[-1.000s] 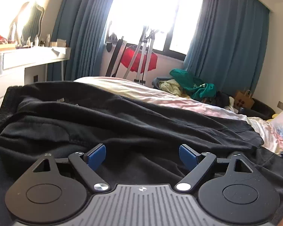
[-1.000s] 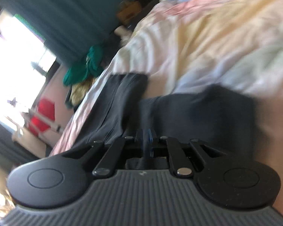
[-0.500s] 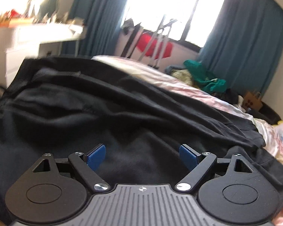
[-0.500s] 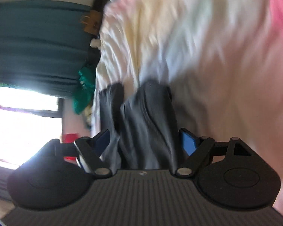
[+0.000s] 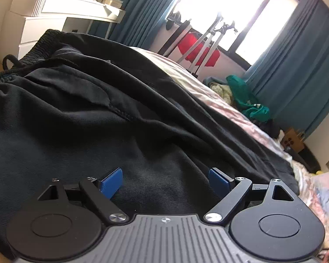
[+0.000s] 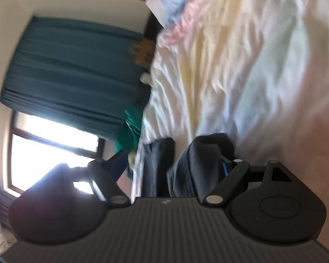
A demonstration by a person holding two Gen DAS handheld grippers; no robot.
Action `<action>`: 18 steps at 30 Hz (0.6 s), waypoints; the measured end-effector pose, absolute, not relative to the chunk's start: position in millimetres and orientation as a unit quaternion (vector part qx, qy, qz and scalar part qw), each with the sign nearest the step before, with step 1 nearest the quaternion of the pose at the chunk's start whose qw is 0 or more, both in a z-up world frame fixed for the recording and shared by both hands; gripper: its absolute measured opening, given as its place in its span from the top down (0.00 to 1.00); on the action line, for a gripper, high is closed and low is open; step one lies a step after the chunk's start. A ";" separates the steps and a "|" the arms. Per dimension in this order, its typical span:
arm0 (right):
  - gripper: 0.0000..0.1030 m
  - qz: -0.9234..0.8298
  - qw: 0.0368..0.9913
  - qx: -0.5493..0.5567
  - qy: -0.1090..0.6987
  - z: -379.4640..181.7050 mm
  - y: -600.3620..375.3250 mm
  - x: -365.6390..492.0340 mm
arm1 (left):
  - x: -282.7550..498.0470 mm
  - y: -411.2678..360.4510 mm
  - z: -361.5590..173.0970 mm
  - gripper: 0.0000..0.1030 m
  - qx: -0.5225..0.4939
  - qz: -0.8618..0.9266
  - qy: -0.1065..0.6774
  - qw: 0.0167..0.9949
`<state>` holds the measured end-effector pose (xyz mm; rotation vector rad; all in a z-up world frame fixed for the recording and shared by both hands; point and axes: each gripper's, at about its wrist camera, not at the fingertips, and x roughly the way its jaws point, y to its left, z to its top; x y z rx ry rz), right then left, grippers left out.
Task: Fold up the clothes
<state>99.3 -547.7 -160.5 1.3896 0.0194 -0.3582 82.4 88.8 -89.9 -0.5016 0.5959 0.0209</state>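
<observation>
A pair of black trousers [image 5: 103,114] lies spread along the bed, with the ribbed waistband at the far left of the left wrist view. My left gripper [image 5: 165,180] is open and empty, low over the black cloth. In the rolled, blurred right wrist view my right gripper [image 6: 173,164] is open, and the trouser leg ends [image 6: 199,164] lie between its spread fingers, one fold of cloth against the right finger.
A pastel quilt [image 6: 241,54] covers the bed. A white dresser [image 5: 54,22] stands at the far left. Teal curtains [image 5: 296,70], a bright window, a metal stand with red cloth [image 5: 199,48] and a pile of green clothes [image 5: 245,100] lie beyond the bed.
My right gripper opened from shut on the trouser leg and let the cloth go, while rolling sideways. My left gripper stayed open and moved lower and nearer to the cloth.
</observation>
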 end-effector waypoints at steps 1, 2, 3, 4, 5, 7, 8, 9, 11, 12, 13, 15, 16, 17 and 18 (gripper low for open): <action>0.19 -0.156 0.746 0.648 -0.003 -165.5 -549.3 101.8 | 84.0 86.3 -90.6 0.15 -0.238 0.010 0.290 0.927; 0.19 -0.147 0.737 0.659 -0.014 -170.6 -550.8 104.4 | 85.9 84.2 -91.8 0.15 -0.233 0.008 0.290 0.928; 0.19 -0.145 0.733 0.665 -0.017 -174.0 -551.7 106.1 | 87.7 81.9 -92.7 0.15 -0.228 0.007 0.290 0.930; 0.19 -0.150 0.729 0.668 -0.011 -175.6 -553.3 110.4 | 89.4 79.1 -93.2 0.15 -0.221 0.005 0.289 0.931; 0.19 -0.160 0.724 0.671 -0.007 -174.7 -554.2 112.4 | 91.1 76.1 -93.6 0.15 -0.214 0.003 0.288 0.933; 0.40 -0.163 0.731 0.663 -0.004 -165.3 -554.2 116.8 | 93.0 69.9 -94.0 0.15 -0.204 -0.002 0.288 0.936; 0.50 -0.158 0.747 0.646 0.005 -157.4 -553.4 119.8 | 94.3 67.4 -94.6 0.15 -0.201 -0.005 0.288 0.936; 0.71 -0.163 0.769 0.618 0.023 -148.0 -551.0 122.8 | 95.3 65.5 -95.1 0.15 -0.198 -0.008 0.288 0.937; 0.81 -0.172 0.810 0.557 0.057 -129.1 -546.1 128.7 | 96.5 62.1 -95.8 0.15 -0.193 -0.015 0.288 0.938; 0.85 -0.178 0.827 0.530 0.065 -122.2 -542.1 128.6 | 97.2 60.4 -96.2 0.15 -0.191 -0.018 0.288 0.938; 0.88 -0.185 0.836 0.512 0.065 -117.2 -539.2 127.5 | 97.0 58.3 -96.3 0.15 -0.187 -0.020 0.287 0.939; 0.90 -0.194 0.851 0.486 0.054 -107.9 -535.0 123.9 | 94.1 57.2 -95.5 0.15 -0.185 -0.023 0.285 0.940; 0.91 -0.187 0.854 0.485 0.028 -103.3 -532.6 118.4 | 92.9 57.3 -94.7 0.15 -0.186 -0.024 0.283 0.941; 0.91 -0.173 0.862 0.477 -0.004 -95.2 -530.3 110.7 | 92.0 57.5 -93.8 0.15 -0.188 -0.026 0.282 0.941; 0.92 -0.159 0.869 0.468 -0.036 -87.0 -528.0 102.8 | 91.2 58.6 -92.8 0.15 -0.190 -0.027 0.280 0.941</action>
